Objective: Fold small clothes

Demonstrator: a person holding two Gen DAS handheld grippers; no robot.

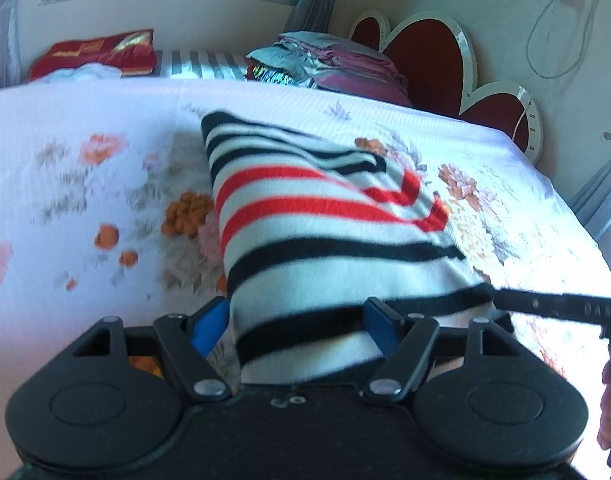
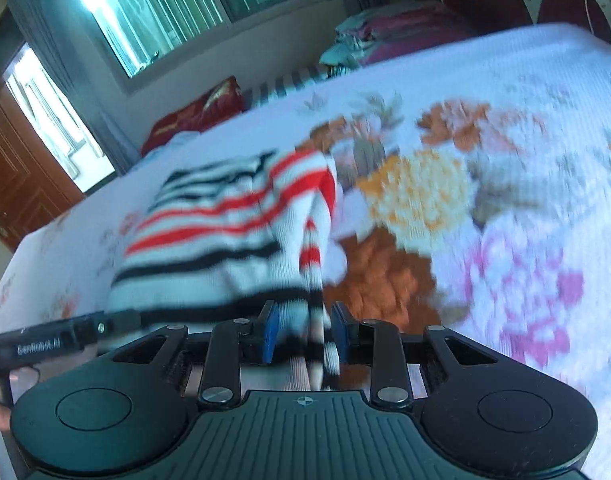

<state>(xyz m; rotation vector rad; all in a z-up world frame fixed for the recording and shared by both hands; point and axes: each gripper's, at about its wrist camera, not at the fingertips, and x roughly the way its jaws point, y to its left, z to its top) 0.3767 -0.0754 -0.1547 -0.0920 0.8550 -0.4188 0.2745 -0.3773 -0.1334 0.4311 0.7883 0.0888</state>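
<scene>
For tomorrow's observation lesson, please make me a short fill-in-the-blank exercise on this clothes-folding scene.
1. The striped garment lies on a bedcover printed with ____.
2. Besides its black stripes, the garment has stripes of ____.
3. The pads on each gripper's jaws are coloured ____.
4. The headboard panels are shaped like ____.

Missing words: flowers; red; blue; hearts

Bed (image 1: 105,112) in white floral cover, striped knit garment (image 1: 325,232) on it, folded bedding pile (image 1: 329,60) at far edge
</scene>
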